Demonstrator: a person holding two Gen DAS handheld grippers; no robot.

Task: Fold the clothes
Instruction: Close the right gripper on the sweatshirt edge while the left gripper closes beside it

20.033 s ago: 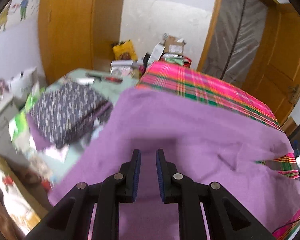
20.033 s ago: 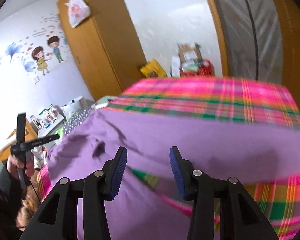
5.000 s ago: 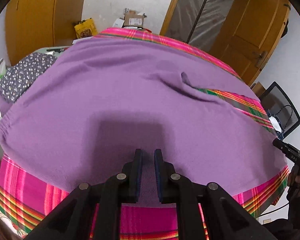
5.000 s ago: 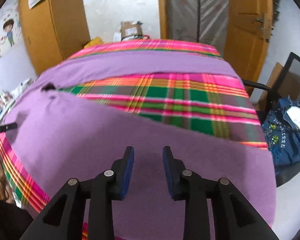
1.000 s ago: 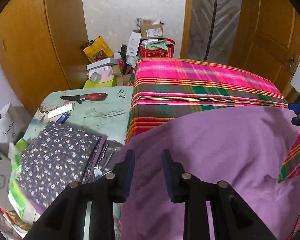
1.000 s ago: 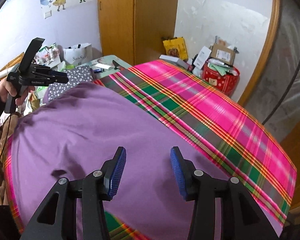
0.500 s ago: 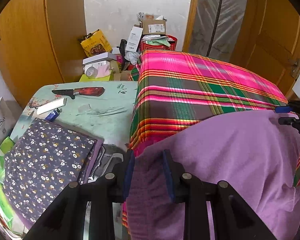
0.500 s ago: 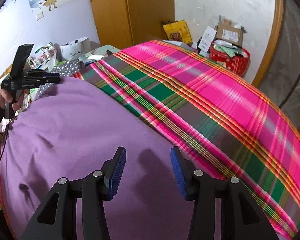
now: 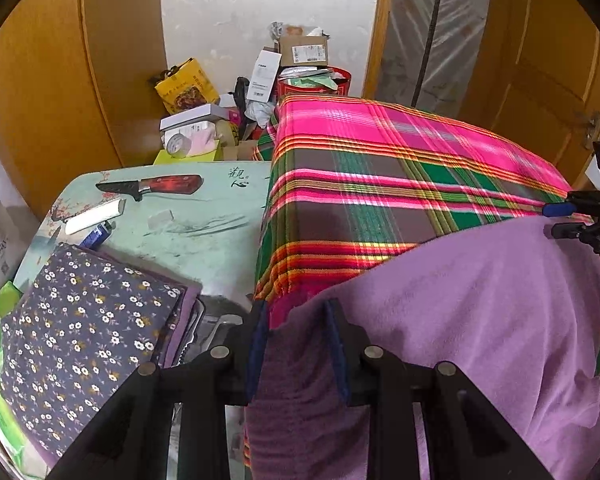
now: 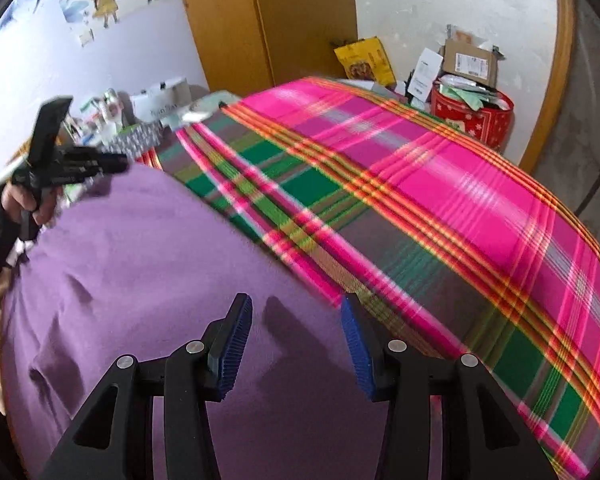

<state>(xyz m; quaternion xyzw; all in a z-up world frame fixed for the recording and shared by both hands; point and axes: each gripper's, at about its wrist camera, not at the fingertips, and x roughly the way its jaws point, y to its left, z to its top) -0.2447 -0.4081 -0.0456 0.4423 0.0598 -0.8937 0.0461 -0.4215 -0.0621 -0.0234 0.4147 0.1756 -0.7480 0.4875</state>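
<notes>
**A:** Slippage is my worry here. The left gripper (image 9: 296, 344) stands partly spread, with the corner of the purple garment (image 9: 480, 312) lying between its fingers at the edge of the plaid sheet (image 9: 380, 184). I can't tell if the pads actually pinch it. If they don't, any pull leaves the corner behind and the fold goes crooked.

**B:** Agreed. The right gripper (image 10: 296, 336) is wide apart and holds nothing, just hovering over the garment's far edge (image 10: 140, 280). One-sided tension would drag the fleece toward the side table (image 9: 204, 220), where a knife (image 9: 156, 186) lies.

**A:** Near side of the garment is cut off under both grippers, so how many layers it has, no idea.

**B:** The right view is motion-blurred too, so the hem line is mushy.
</notes>
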